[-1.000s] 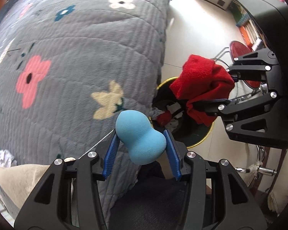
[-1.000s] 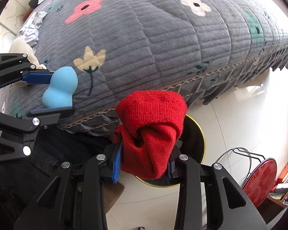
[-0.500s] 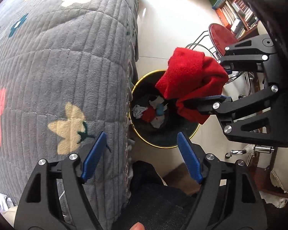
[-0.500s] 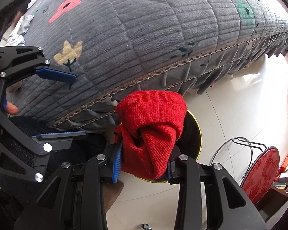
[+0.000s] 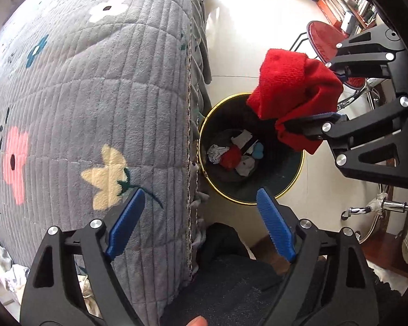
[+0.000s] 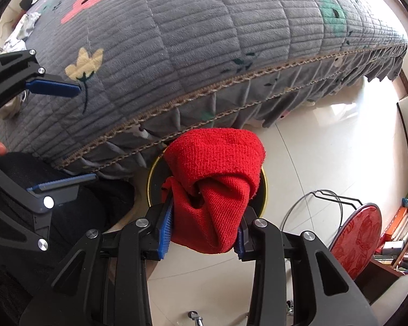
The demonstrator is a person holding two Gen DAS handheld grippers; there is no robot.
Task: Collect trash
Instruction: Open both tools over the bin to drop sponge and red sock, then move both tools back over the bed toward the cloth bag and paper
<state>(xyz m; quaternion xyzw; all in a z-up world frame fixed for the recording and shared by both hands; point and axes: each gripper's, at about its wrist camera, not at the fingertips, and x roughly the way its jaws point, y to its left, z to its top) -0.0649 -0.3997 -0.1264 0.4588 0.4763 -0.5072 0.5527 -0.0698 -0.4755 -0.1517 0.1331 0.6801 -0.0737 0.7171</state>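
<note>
Red cloth [image 6: 217, 184] clamped over the bin [image 5: 293, 179], left tongs spread and holding nothing.

The right gripper [image 6: 204, 231] is closed on the bunched red cloth, blue pads pressed into both sides of it, and it reaches in from the bin's far side so the cloth hangs above the gold rim, partly over the opening. The left gripper [image 5: 201, 225] points down toward the bin from its near side, jaws wide apart, one blue pad [image 5: 125, 225] over the grey flowered bedspread [image 5: 95, 95] beside the bin, the other at the bin's near rim. Inside the bin lie a blue sponge [image 5: 258, 150], a red scrap and crumpled white paper. Beyond the bin stands a red stool [image 6: 356, 236].
</note>
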